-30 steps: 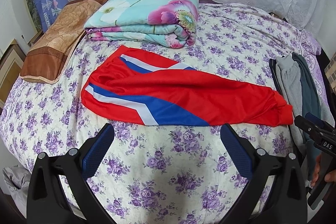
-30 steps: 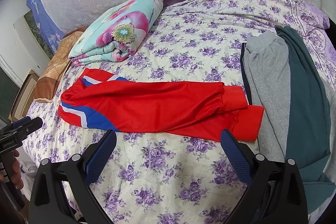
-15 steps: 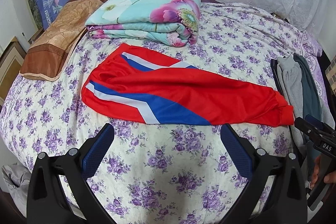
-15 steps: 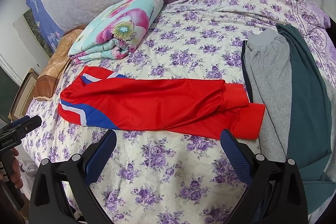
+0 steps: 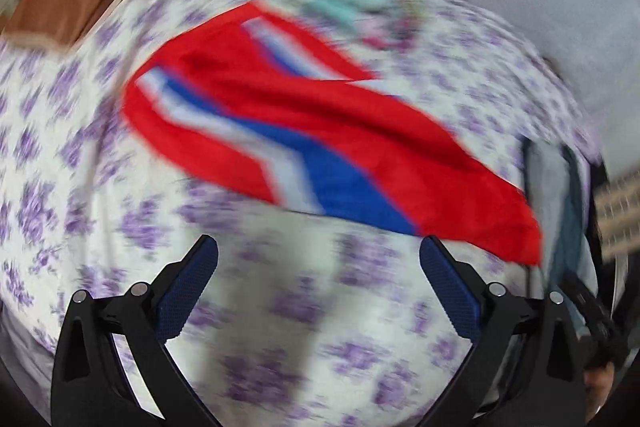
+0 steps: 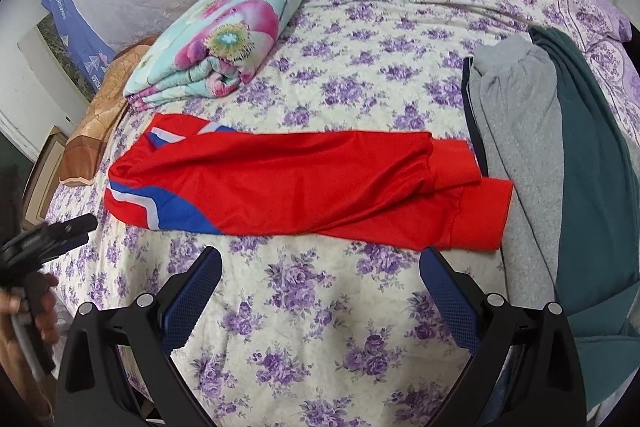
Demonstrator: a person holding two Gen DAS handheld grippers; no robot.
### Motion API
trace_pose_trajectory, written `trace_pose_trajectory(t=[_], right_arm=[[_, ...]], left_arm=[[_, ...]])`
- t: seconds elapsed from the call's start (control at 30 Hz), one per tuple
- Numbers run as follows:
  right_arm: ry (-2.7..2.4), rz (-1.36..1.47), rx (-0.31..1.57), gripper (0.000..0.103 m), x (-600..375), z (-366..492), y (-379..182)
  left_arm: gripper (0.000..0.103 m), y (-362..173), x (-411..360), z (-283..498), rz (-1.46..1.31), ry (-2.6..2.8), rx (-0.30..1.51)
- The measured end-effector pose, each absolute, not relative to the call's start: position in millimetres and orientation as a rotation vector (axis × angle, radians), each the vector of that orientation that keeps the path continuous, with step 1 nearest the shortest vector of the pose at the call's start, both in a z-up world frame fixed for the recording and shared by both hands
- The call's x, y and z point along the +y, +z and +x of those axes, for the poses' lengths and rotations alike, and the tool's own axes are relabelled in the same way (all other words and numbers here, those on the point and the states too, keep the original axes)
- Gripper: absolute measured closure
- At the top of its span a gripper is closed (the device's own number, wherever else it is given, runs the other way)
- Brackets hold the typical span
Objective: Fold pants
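Red pants [image 6: 304, 183] with blue and white stripes lie flat across the flowered bed, folded lengthwise, waist at the left and cuffs at the right. They also show, blurred, in the left wrist view [image 5: 320, 131]. My left gripper [image 5: 318, 259] is open and empty, just in front of the pants' near edge. My right gripper [image 6: 320, 267] is open and empty, just in front of the near edge by the leg ends. The left gripper also shows at the left edge of the right wrist view [image 6: 60, 231].
A folded floral quilt [image 6: 216, 39] lies behind the pants. A brown pillow [image 6: 100, 131] is at the far left. Grey pants [image 6: 516, 131] and dark green pants [image 6: 592, 163] lie at the right. The bedsheet [image 6: 320, 327] fills the foreground.
The left wrist view is now motion-blurred and the pants look larger and tilted: my left gripper has moved toward them. My right gripper has crept slightly closer. Both stay open.
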State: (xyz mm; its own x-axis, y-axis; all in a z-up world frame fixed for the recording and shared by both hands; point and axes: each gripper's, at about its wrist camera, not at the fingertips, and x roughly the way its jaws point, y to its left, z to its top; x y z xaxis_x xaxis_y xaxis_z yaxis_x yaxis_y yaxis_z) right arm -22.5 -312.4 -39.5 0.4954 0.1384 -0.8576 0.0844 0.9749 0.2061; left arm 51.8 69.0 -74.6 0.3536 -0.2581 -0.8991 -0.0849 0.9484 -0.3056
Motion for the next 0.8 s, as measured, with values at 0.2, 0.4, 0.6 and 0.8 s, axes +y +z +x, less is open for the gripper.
trace_pose_trajectory(t=[0.2, 0.4, 0.6, 0.8], right_arm=[[-0.013, 0.286, 1.07, 0.003, -317, -23, -51], [-0.062, 0.31, 1.086, 0.003, -325, -28, -59], [-0.146, 0.36, 1.08, 0.003, -353, -28, -66], [-0.193, 0.334, 1.033, 0.003, -384, 2, -79]], left_arm=[[0.005, -121, 163, 96, -0.574, 0.035, 1.267], [0.047, -168, 187, 149, -0.619, 0.103, 1.317], [0.092, -154, 176, 166, -0.533, 0.179, 1.276], [0.093, -127, 177, 145, -0.547, 0.191, 1.201]])
